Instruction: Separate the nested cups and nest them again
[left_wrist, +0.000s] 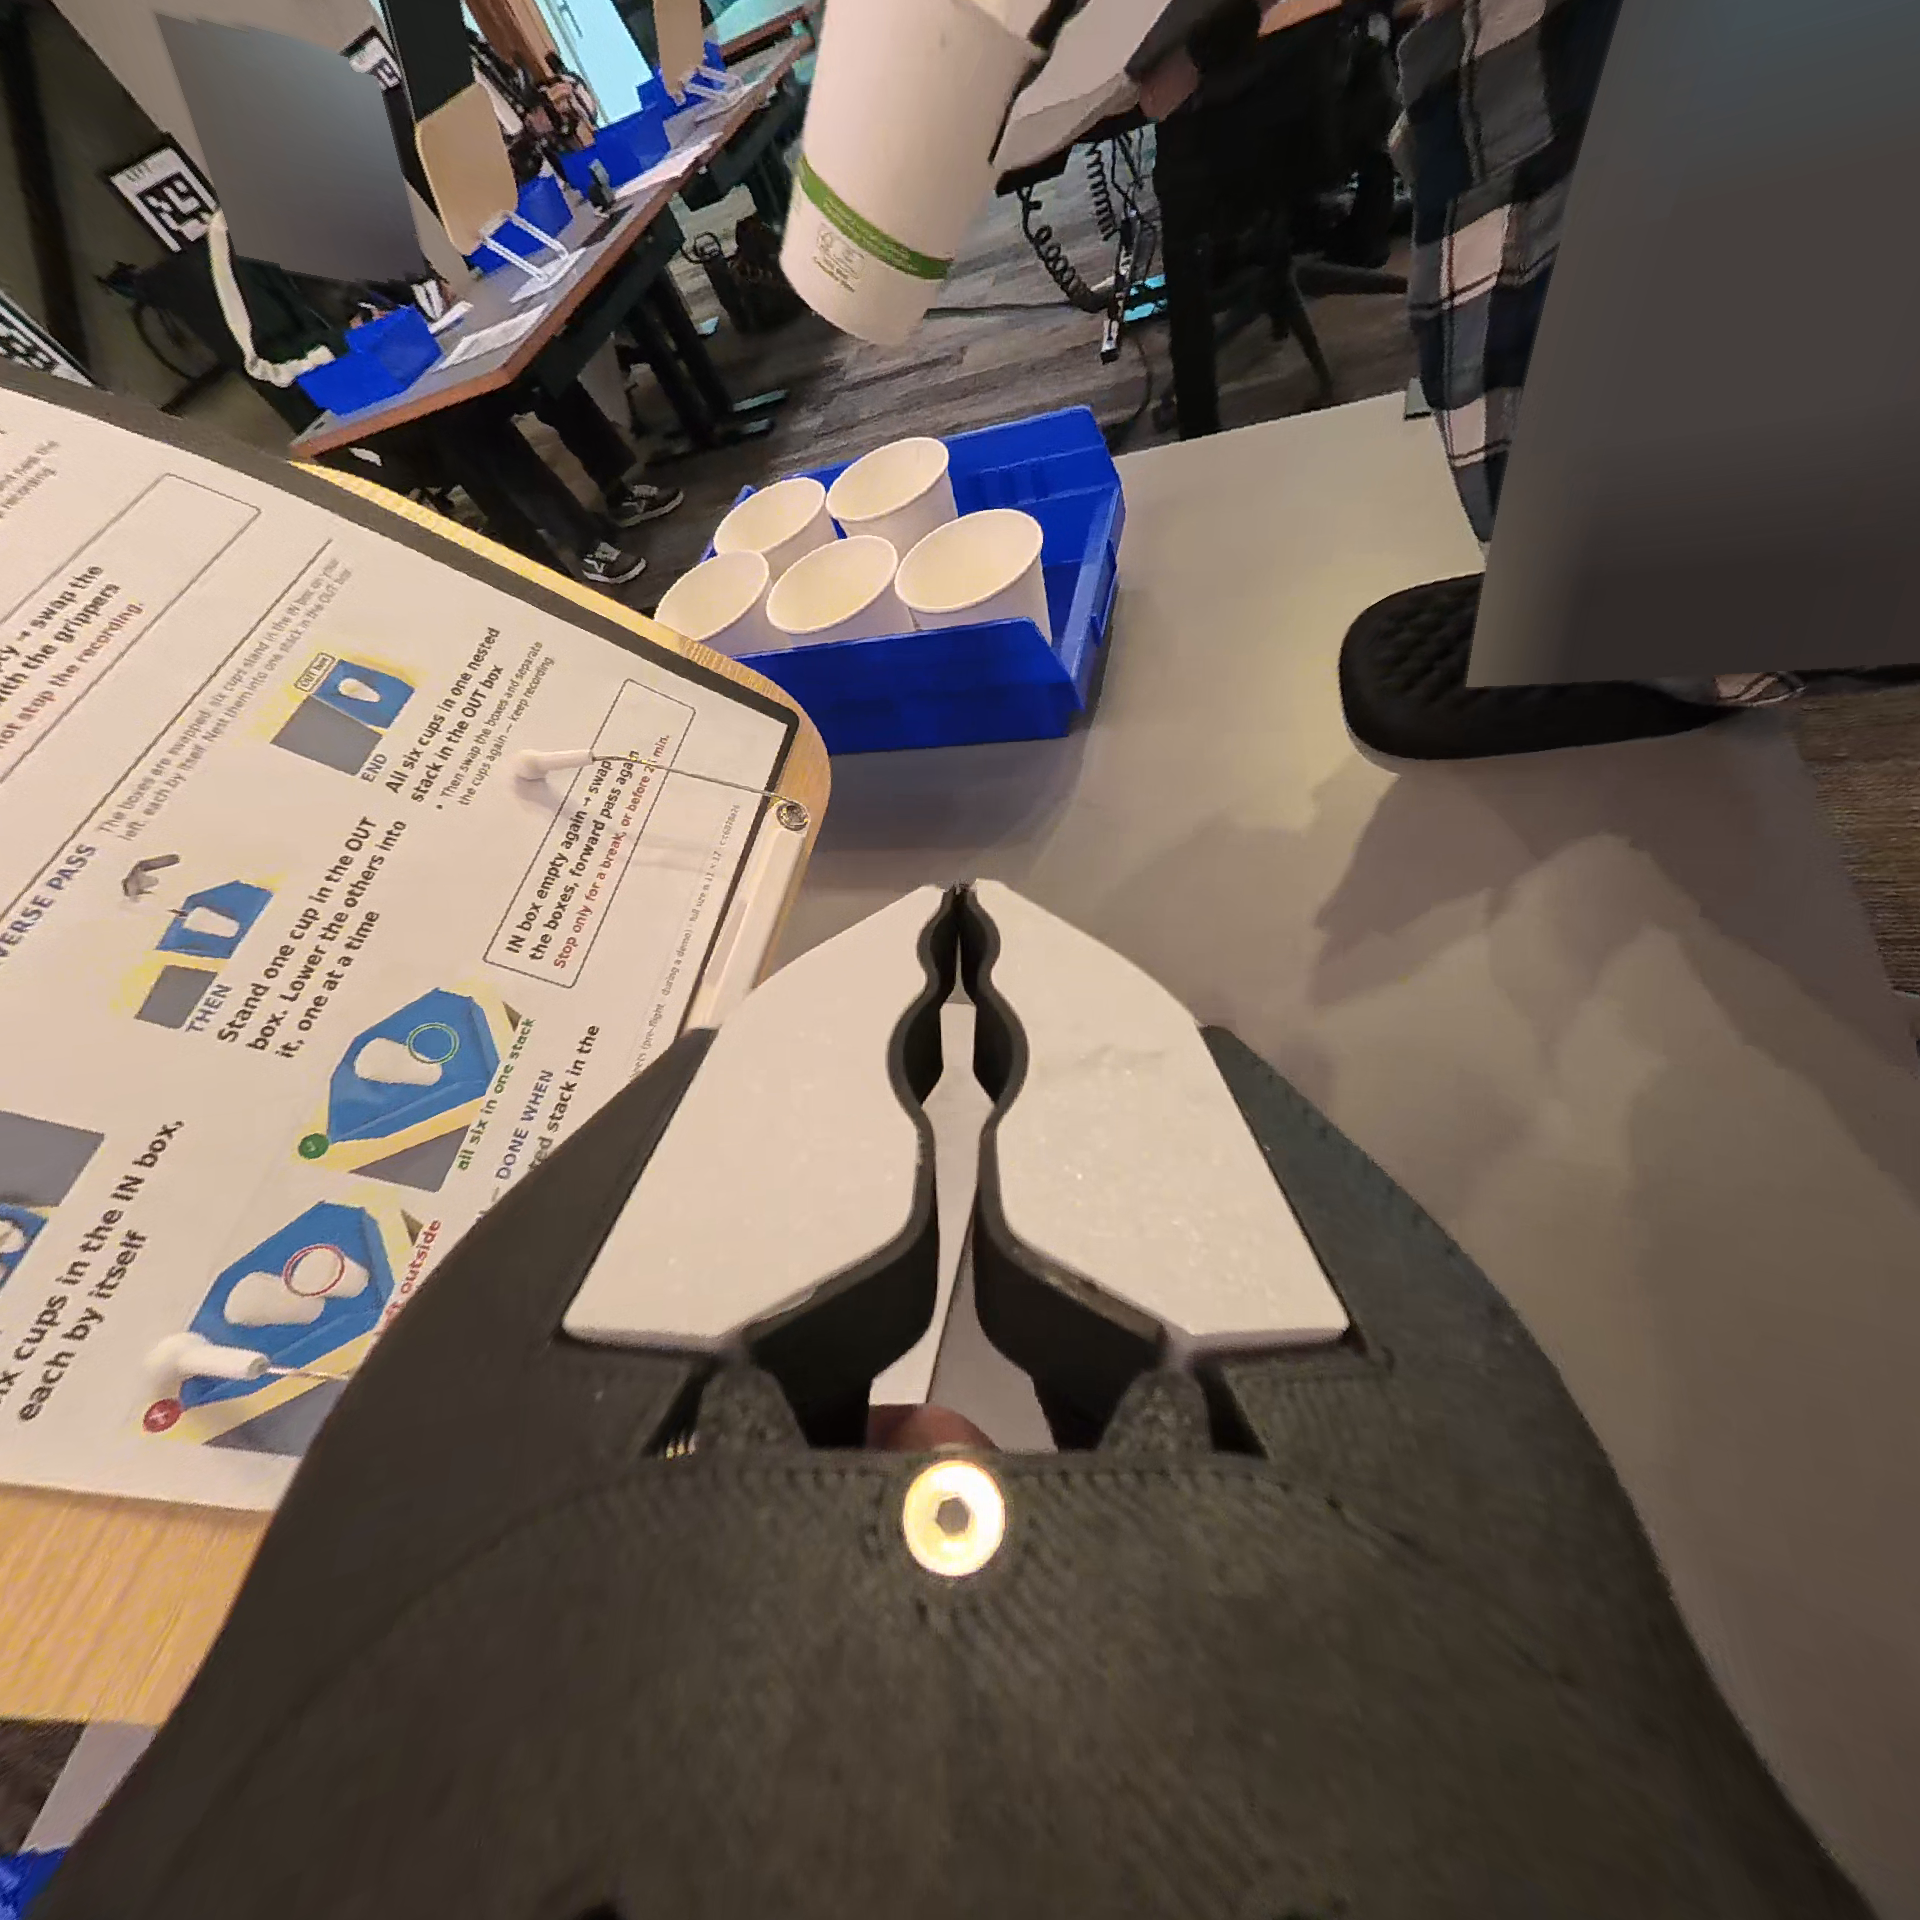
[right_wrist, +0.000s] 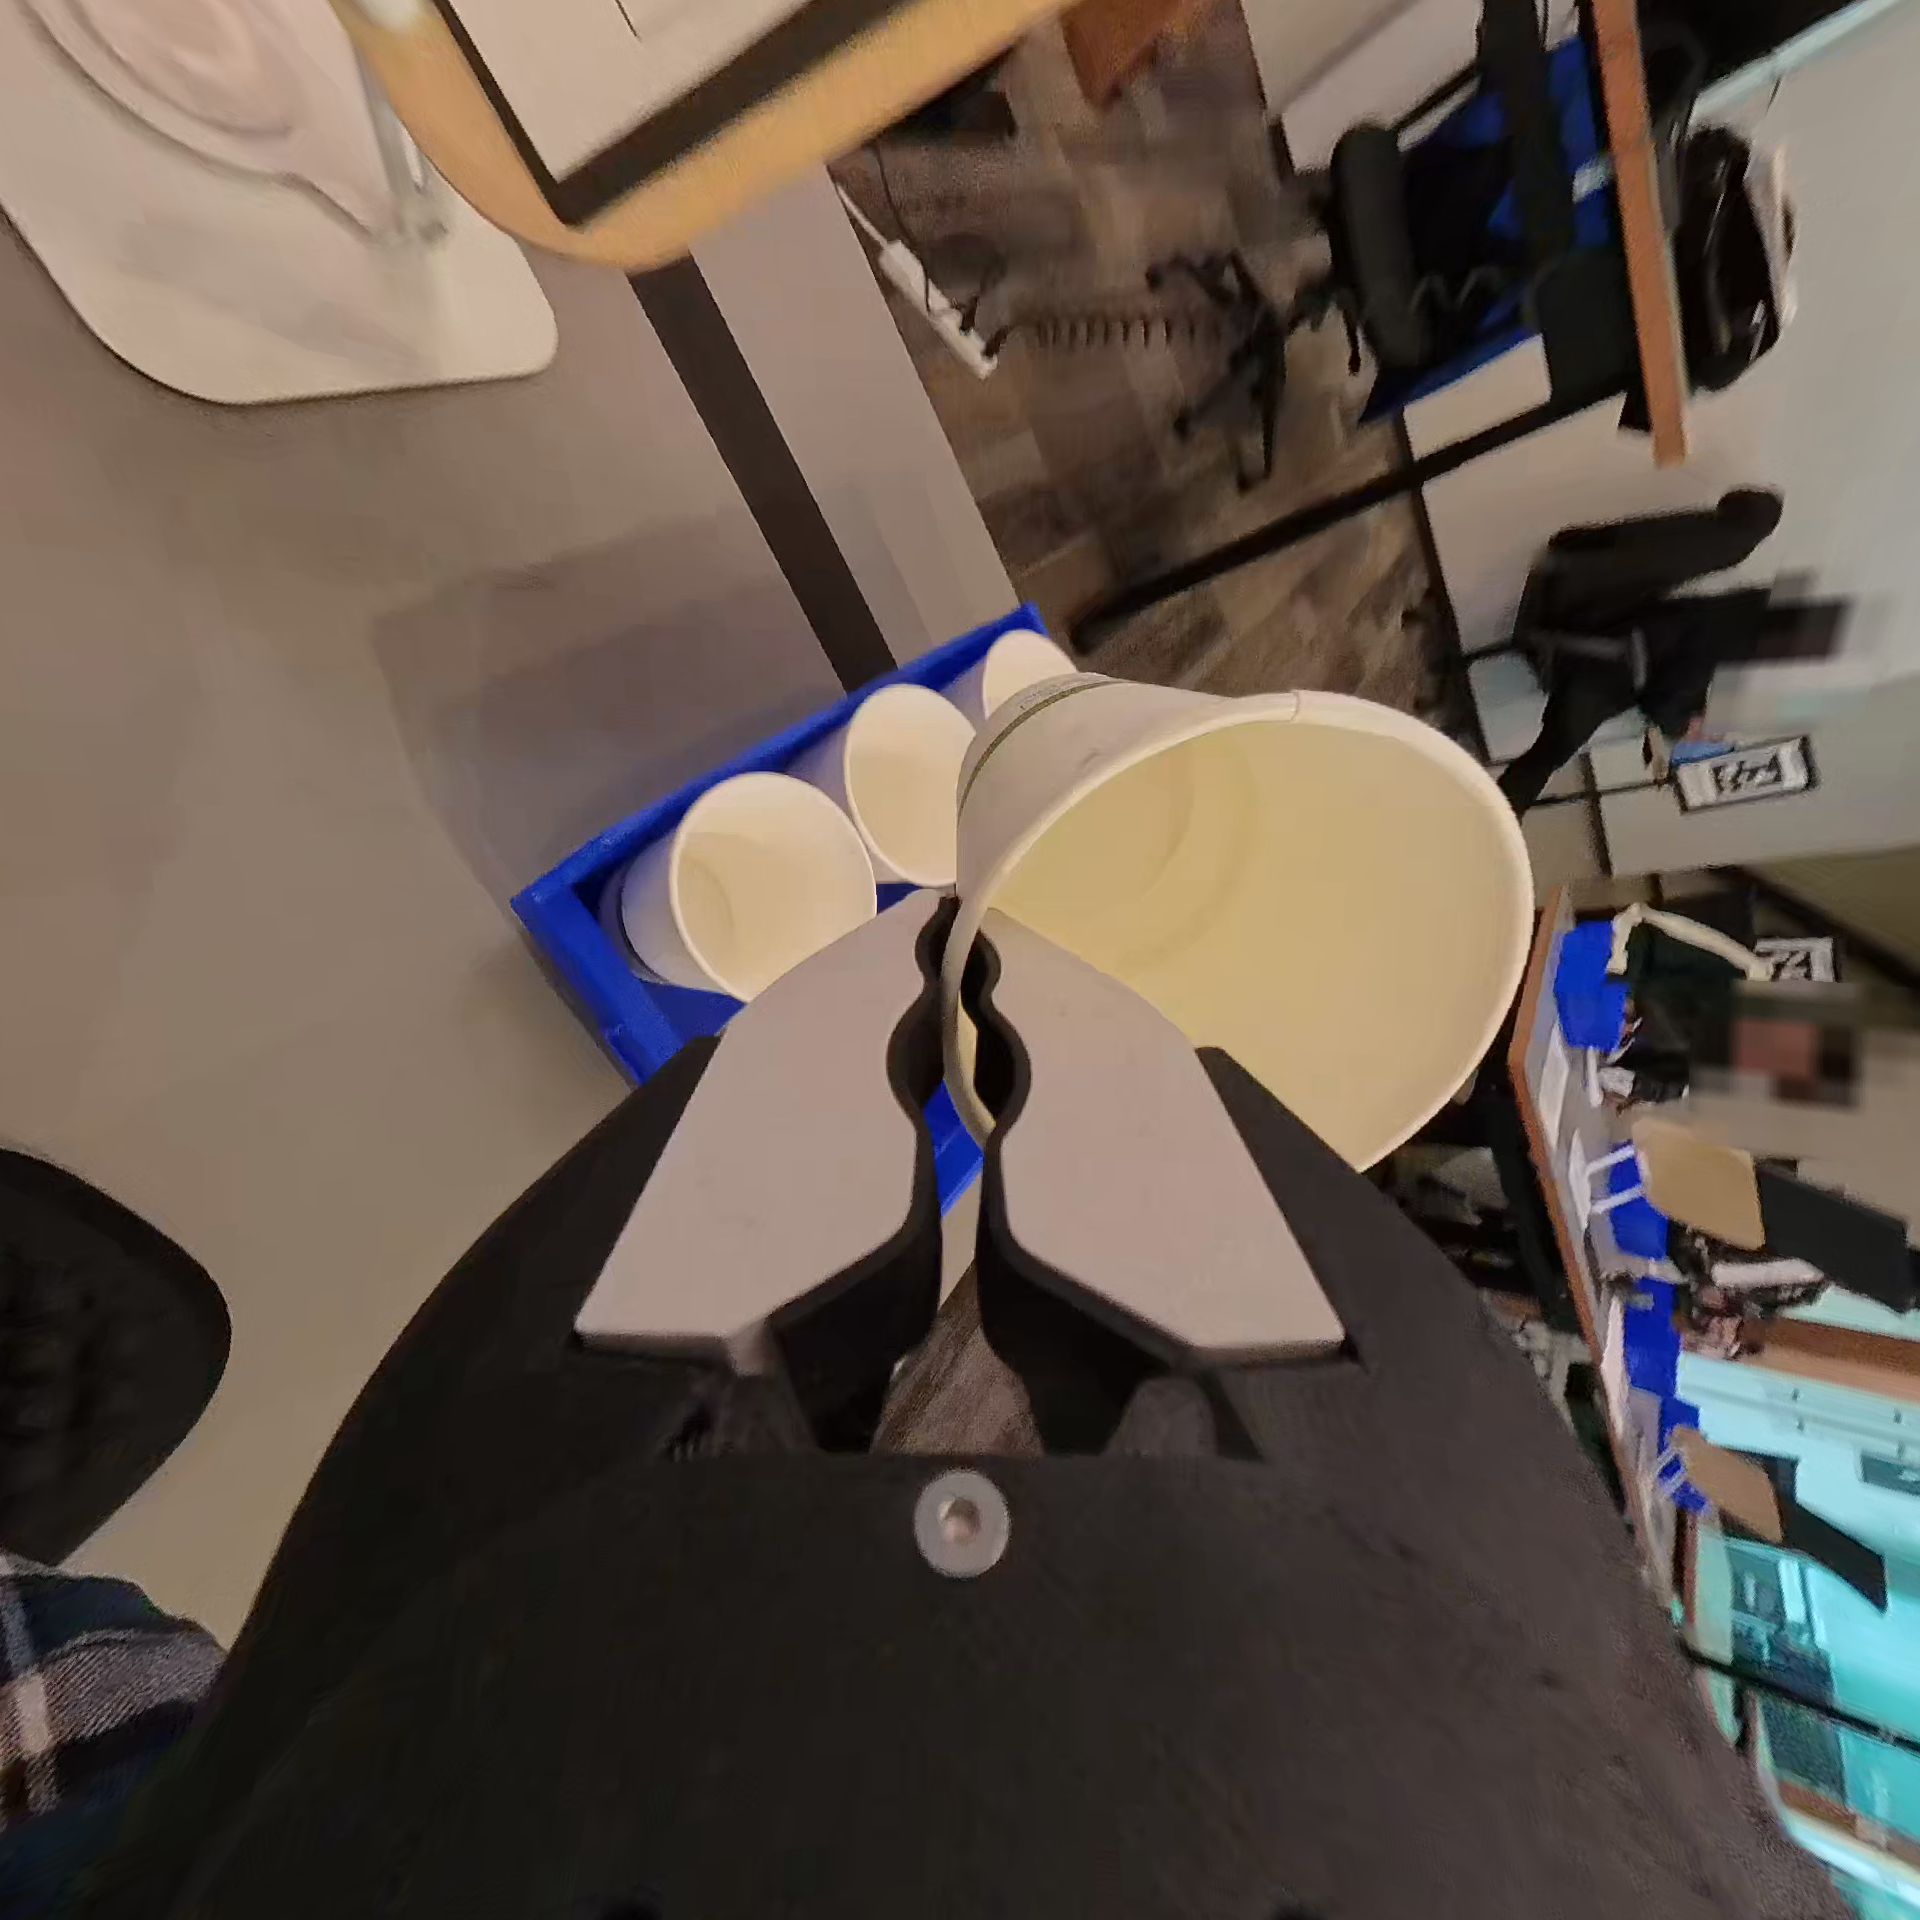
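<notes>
The right hand-held gripper (right_wrist: 961, 935) is closed on the rim of a white cup (right_wrist: 1257, 914) and holds it tilted in the air above the bin (left_wrist: 935, 675). This blue bin stands at the far edge of the desk (left_wrist: 1299, 935) and has five white cups (left_wrist: 831, 592) upright inside. The left hand-held gripper (left_wrist: 961, 896) is closed with nothing between its fingers, low over the desk, beside a board with paper (left_wrist: 312, 935).

1. White paper cup (right_wrist: 1247, 914), matt outside, faintly glossy cream lining.
2. Blue bin (left_wrist: 935, 686) at 12 o'clock: smooth, slightly glossy plastic.
3. Grey table (left_wrist: 1351, 1039): smooth, matt.
4. Instruction board (left_wrist: 800, 748) at 9 o'clock: pale wood under printed paper.
</notes>
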